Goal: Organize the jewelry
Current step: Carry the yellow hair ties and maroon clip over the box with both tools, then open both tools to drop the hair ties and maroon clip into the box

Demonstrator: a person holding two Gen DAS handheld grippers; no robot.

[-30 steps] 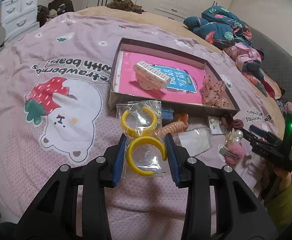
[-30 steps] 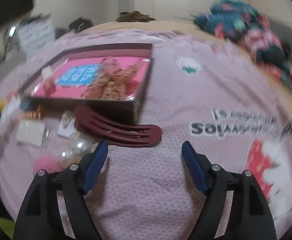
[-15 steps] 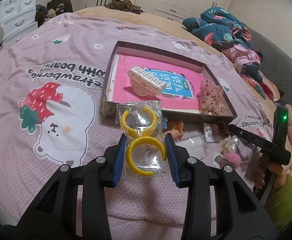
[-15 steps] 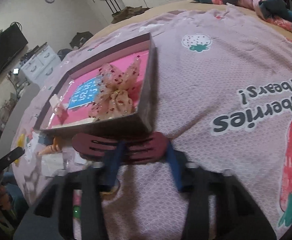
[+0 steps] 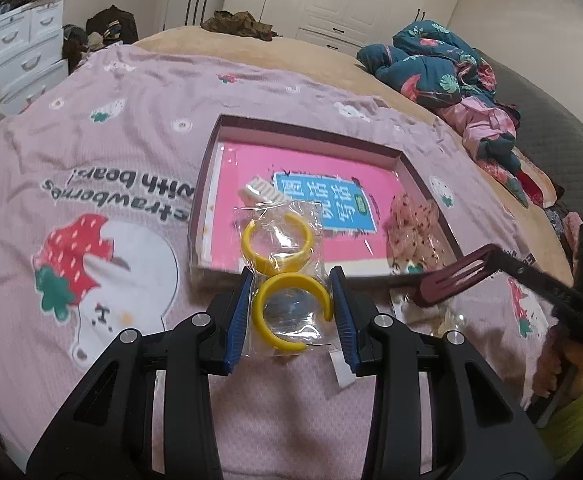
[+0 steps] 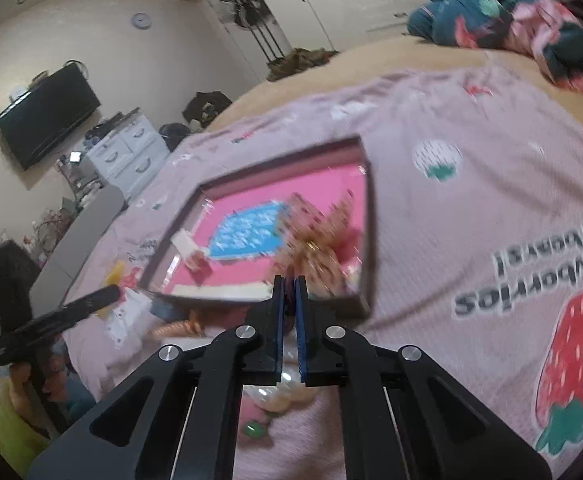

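Observation:
My left gripper (image 5: pixel 290 314) is shut on a clear bag holding two yellow open rings (image 5: pixel 279 276), lifted just before the near edge of the dark tray (image 5: pixel 311 128). The tray has a pink liner, a cream hair comb (image 5: pixel 259 192) and a dotted peach scrunchie (image 5: pixel 413 232). My right gripper (image 6: pixel 290 328) is shut on a maroon hair clip (image 5: pixel 457 278), seen edge-on between its pads in the right wrist view and raised by the tray's near right corner in the left wrist view.
Loose pieces lie on the pink bedspread in front of the tray: an orange coil tie (image 6: pixel 179 326), pearl pieces (image 6: pixel 275 394), a pink pompom (image 6: pixel 253 408) and small packets (image 6: pixel 127 316). Crumpled clothes (image 5: pixel 447 68) sit at the bed's far right.
My right gripper closed on the maroon clip and lifted it off the bedspread. My left gripper carried the bag of yellow rings forward toward the tray.

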